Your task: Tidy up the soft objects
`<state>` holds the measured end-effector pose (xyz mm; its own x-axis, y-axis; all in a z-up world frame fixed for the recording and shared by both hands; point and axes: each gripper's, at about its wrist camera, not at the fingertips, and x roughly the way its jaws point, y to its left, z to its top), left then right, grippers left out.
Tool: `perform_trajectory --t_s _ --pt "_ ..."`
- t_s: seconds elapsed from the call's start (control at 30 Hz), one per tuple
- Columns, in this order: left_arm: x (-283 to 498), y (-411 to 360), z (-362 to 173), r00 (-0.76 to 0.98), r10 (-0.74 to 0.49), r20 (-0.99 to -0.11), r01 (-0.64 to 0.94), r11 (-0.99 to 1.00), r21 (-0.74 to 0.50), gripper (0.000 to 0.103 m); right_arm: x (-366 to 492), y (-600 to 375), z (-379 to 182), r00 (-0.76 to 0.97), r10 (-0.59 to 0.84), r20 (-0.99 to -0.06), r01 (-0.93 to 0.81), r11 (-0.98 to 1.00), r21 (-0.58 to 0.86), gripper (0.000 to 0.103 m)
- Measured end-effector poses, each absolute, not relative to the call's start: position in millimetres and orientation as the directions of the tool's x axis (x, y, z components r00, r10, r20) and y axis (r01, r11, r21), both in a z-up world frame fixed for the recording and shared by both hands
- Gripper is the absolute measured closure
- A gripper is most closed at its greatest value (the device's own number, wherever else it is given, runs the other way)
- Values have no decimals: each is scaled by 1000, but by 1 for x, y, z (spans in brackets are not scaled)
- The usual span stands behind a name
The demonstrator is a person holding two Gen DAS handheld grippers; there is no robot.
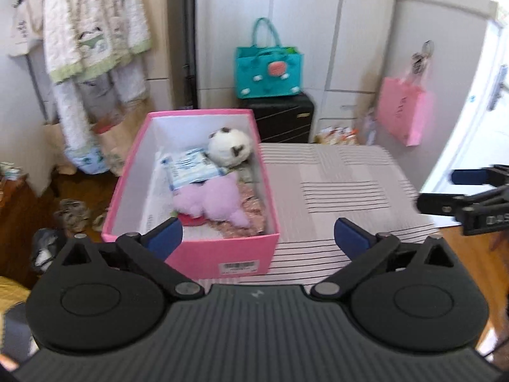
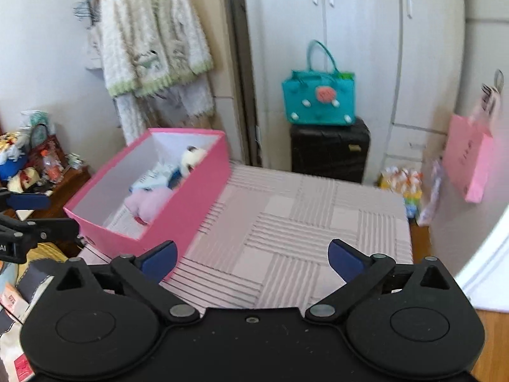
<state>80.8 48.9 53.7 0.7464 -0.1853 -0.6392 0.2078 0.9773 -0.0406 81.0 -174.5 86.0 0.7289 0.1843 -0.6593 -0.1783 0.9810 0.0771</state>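
1. A teal handbag (image 2: 319, 99) sits atop a black suitcase (image 2: 331, 149).
2. A pink paper bag (image 2: 467, 162) hangs on the white wardrobe (image 2: 359, 47).
3. A fuzzy cream cardigan (image 2: 149, 38) hangs at left.

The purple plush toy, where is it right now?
In the left wrist view, the purple plush lies inside the pink box, near its front, between the white plush behind and the open left claw.

We count one pink box (image 1: 222, 254), holding two plush toys: one white (image 1: 229, 146), one lilac (image 1: 216, 202). We also see one wipes pack (image 1: 191, 172), one teal bag (image 1: 268, 70), one pink bag (image 1: 402, 114), one suitcase (image 1: 283, 121).
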Motion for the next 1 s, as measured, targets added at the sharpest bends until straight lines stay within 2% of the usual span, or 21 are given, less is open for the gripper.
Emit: perform_trajectory --t_s 0.17,0.27,0.5,0.67,1.0 --pt "79 40 52 761 -145 -632 197 980 12 0 73 -172 81 743 114 -660 -132 991 22 1" --pt "77 39 49 758 -156 -634 189 982 -15 0 67 -164 79 757 86 -648 -134 991 -25 1" --pt "69 37 47 750 -141 -647 149 988 -42 0 54 -157 79 770 59 -635 -105 994 -36 1" --pt "63 42 47 725 -196 -660 153 980 -124 0 48 -160 79 764 54 -643 -85 996 -17 1" --pt "59 36 42 754 -127 -644 121 991 -54 0 35 -160 79 774 24 -632 -54 998 -29 1"
